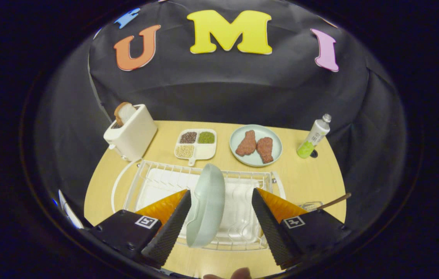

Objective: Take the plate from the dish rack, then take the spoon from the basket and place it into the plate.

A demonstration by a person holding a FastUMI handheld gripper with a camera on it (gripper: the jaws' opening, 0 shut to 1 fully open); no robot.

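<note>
Between the fingers of the gripper (219, 209), which stand wide apart, a pale plate (206, 207) stands on edge in the white wire rack (142, 182); left finger looks to be touching or just beside the plate's rim, right finger well clear of it, so nothing is clamped. Rack sits on a light wood table (304, 174) with a clear tray inside it. Just past the right finger, beside the rack, a wire basket (310, 205) peeks out with a brown handle (335, 201) sticking up from it, likely the spoon; its bowl is hidden. Beyond the rack, a white divided dish (196, 144) holds dark, green and pale grains. Next to it a second pale plate (256, 145) carries two brown meat pieces (255, 146). Far left, a white toaster (131, 132) with a slice of bread (122, 112) up in its slot. Far right, a bottle (314, 136) with green liquid low inside, tilted in this fisheye view. Black cloth wall (223, 89) closes off the back and sides of the booth. A fingertip (240, 273) shows below the gripper.
</note>
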